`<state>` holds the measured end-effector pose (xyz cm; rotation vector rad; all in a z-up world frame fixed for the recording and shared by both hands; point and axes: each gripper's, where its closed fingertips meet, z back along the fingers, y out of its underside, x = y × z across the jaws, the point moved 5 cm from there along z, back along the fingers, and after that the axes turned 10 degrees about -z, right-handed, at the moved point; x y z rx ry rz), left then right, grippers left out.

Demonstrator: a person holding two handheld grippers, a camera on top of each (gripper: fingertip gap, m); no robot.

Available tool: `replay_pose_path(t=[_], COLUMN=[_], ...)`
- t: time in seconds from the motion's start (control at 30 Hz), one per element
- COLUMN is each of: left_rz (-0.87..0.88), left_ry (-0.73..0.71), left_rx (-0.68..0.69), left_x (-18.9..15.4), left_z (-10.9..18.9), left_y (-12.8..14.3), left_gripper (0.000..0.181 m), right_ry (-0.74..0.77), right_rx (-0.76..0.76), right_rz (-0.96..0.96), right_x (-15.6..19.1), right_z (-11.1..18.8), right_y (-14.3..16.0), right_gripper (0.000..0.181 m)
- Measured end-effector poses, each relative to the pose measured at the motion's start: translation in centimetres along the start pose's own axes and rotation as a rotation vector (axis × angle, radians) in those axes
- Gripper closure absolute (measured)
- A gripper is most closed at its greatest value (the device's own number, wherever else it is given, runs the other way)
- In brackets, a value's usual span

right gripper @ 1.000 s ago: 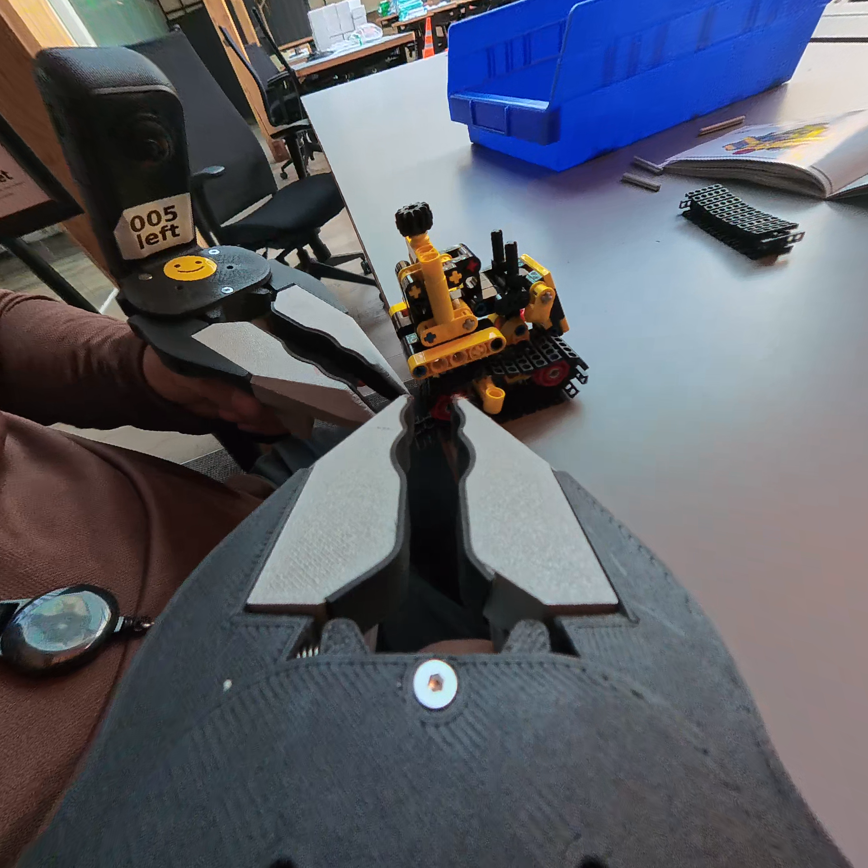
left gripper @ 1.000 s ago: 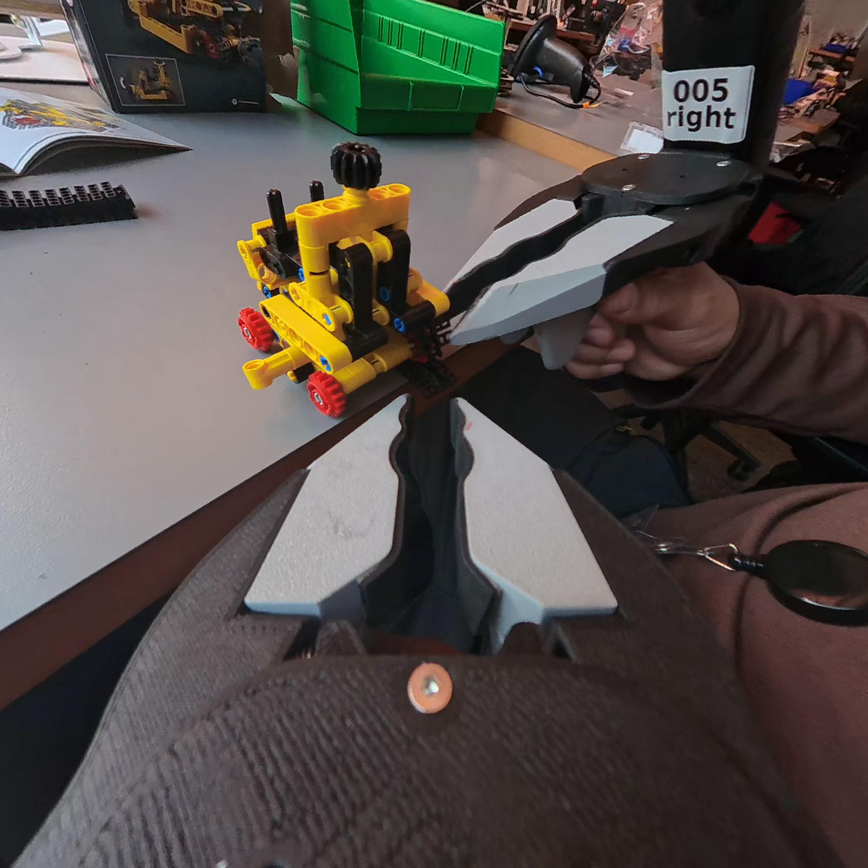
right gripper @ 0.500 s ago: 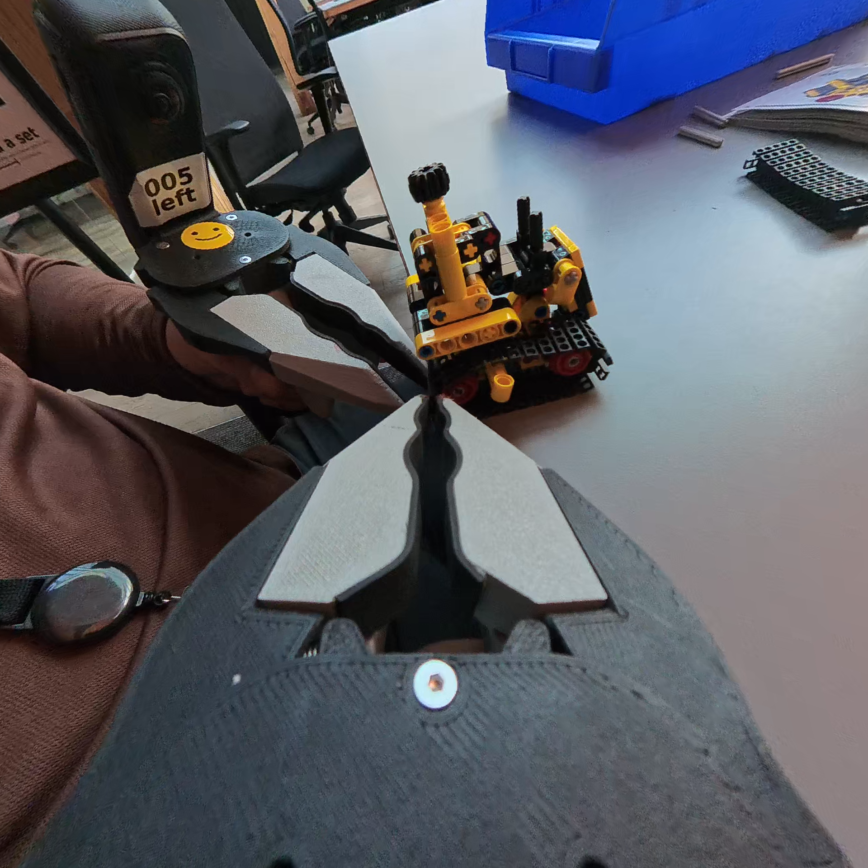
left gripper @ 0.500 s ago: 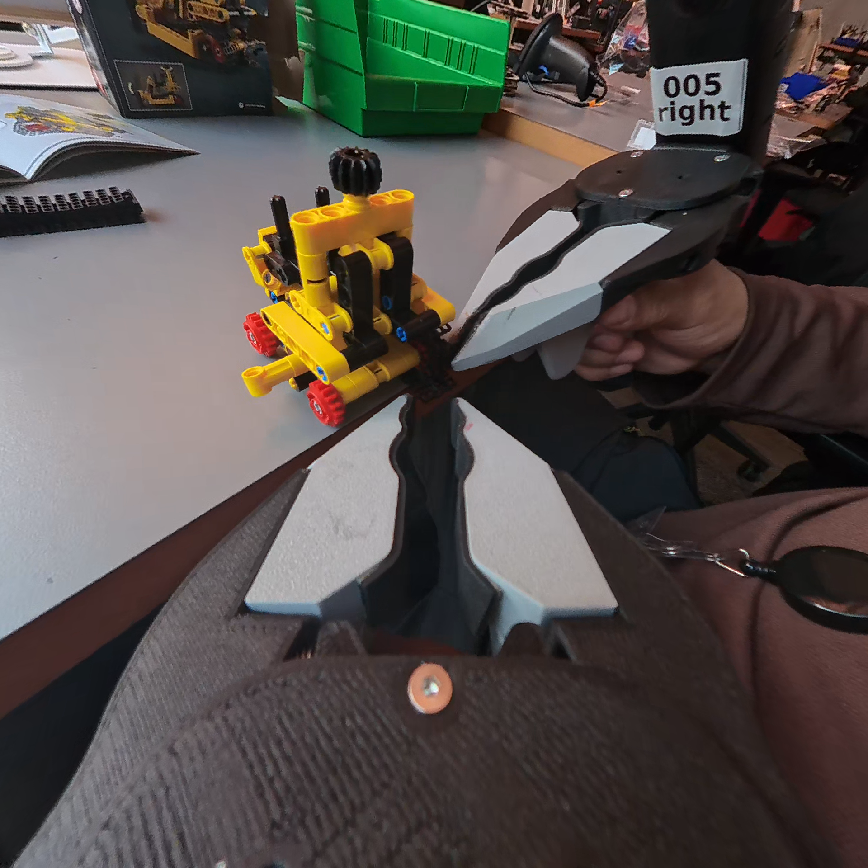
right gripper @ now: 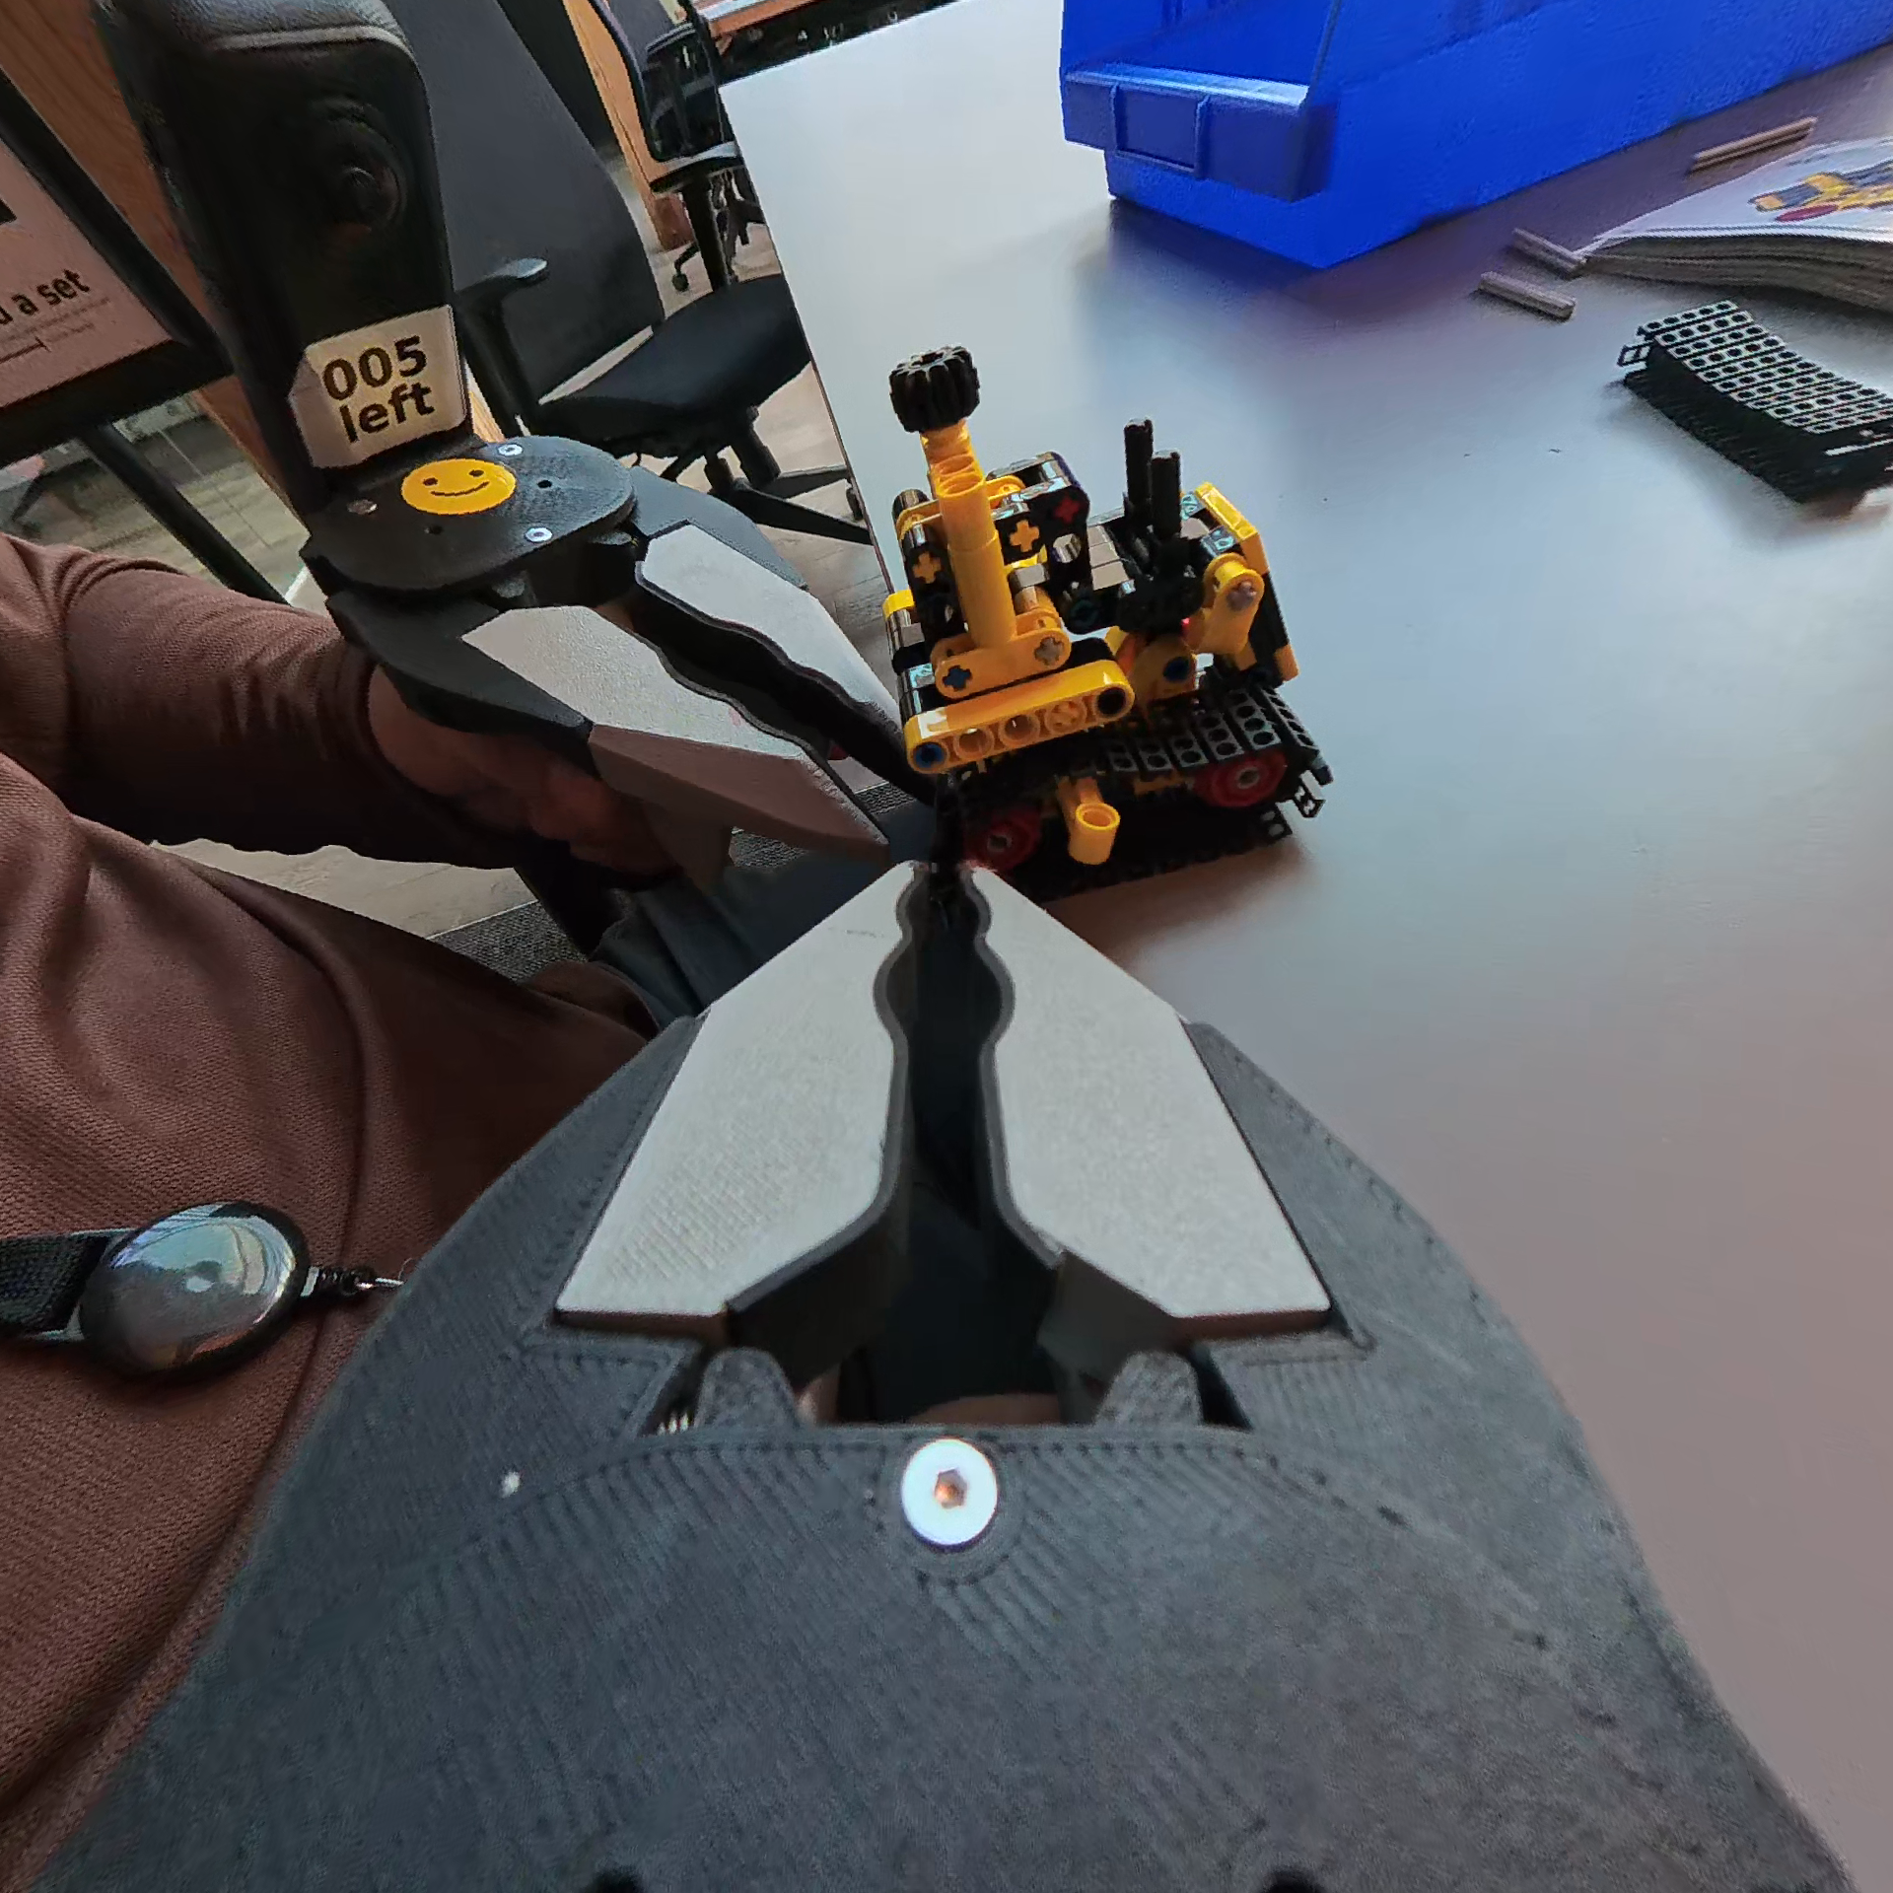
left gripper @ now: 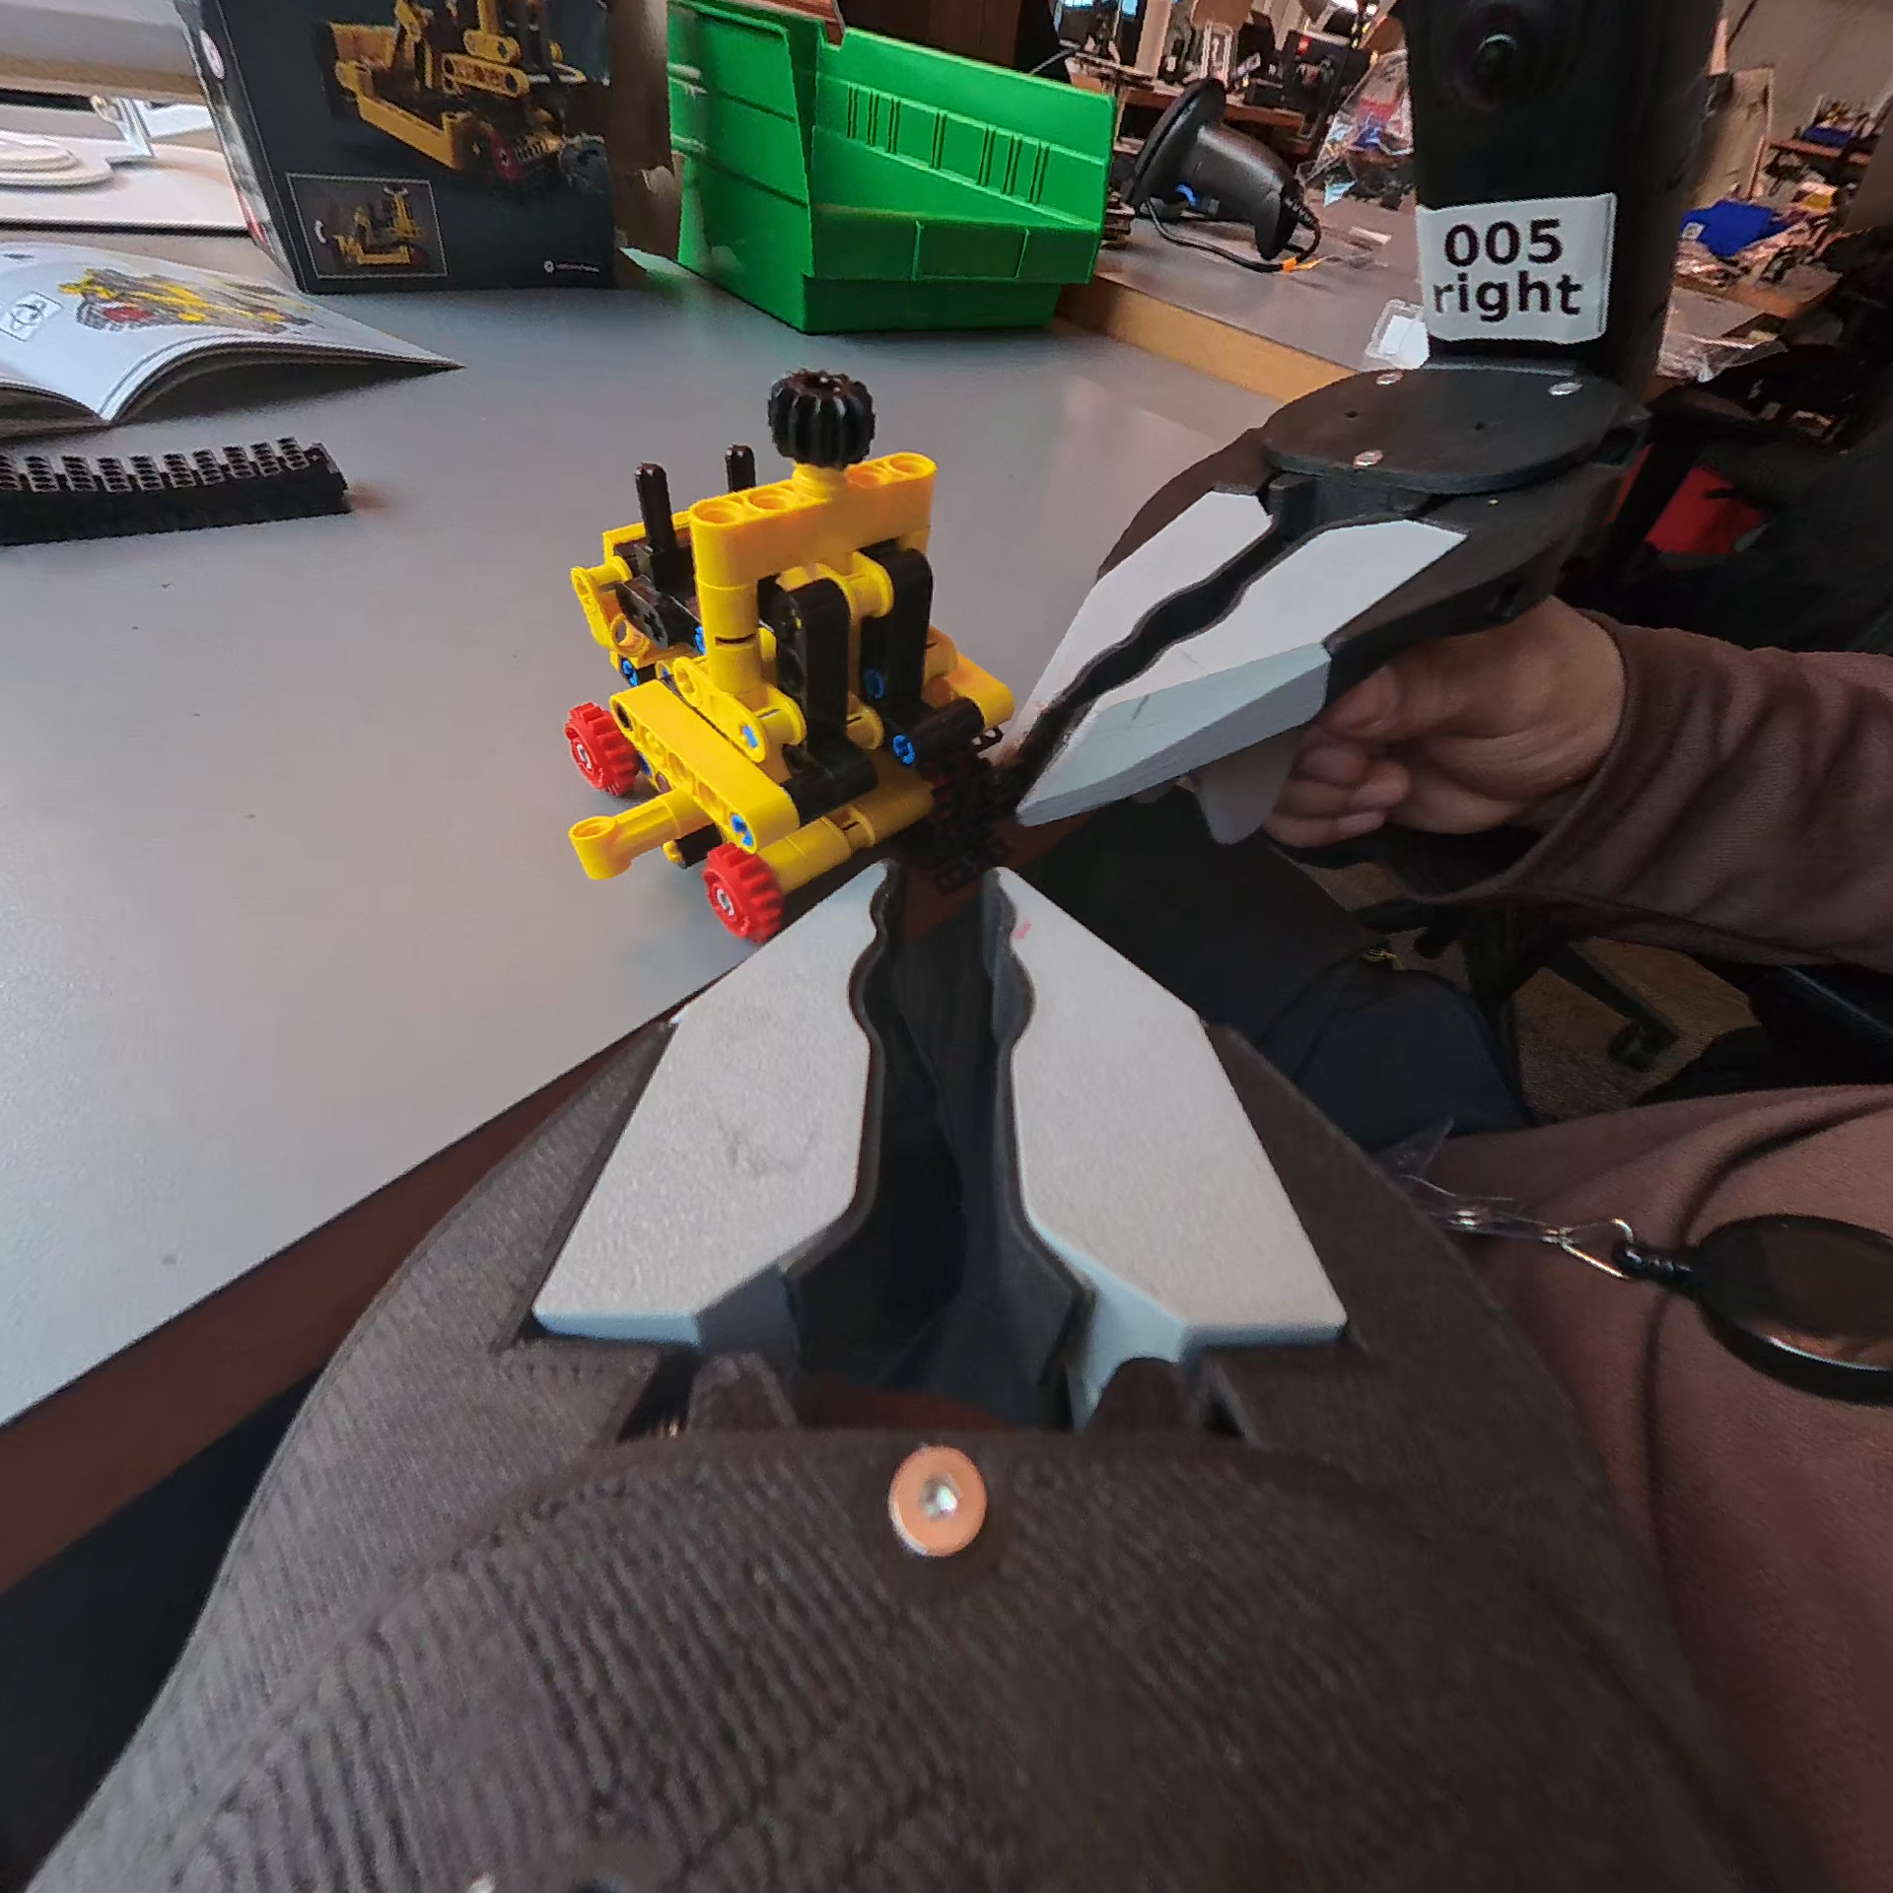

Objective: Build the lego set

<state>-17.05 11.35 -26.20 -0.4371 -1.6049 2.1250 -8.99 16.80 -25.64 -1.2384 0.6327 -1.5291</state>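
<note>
A yellow and black lego vehicle with red wheels stands near the table's front edge; it also shows in the right wrist view. A black track hangs off its near side, and in the right wrist view the track wraps around the wheels. My left gripper is narrowly closed around the track's loose end at the table edge. My right gripper is shut on the same track end, its tips meeting the left gripper there. The right gripper comes in from the right.
A second loose black track lies on the grey table, beside an open booklet. The set's box and a green bin stand behind. A blue bin and small dark pins lie farther off. My left and right fingertips are right by each other.
My right gripper's jaws have closed on the track end. Both grippers have drawn slightly nearer to the vehicle. The vehicle has stayed in place.
</note>
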Motion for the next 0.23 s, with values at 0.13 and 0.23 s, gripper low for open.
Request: replay_pose_path(t=[0.13, 0.23], left_rz=[-0.001, -0.004], left_ry=[0.001, 0.000], left_rx=[0.001, 0.003], left_x=[0.02, 0.03], left_z=[-0.01, 0.02], left_y=[0.03, 0.05], left_gripper=[0.169, 0.169], right_ry=[0.006, 0.003], right_rx=[0.002, -0.001], right_rz=[0.009, 0.006], right_x=[0.00, -0.03], right_z=[-0.02, 0.10], right_y=[0.08, 0.04], right_gripper=[0.179, 0.178])
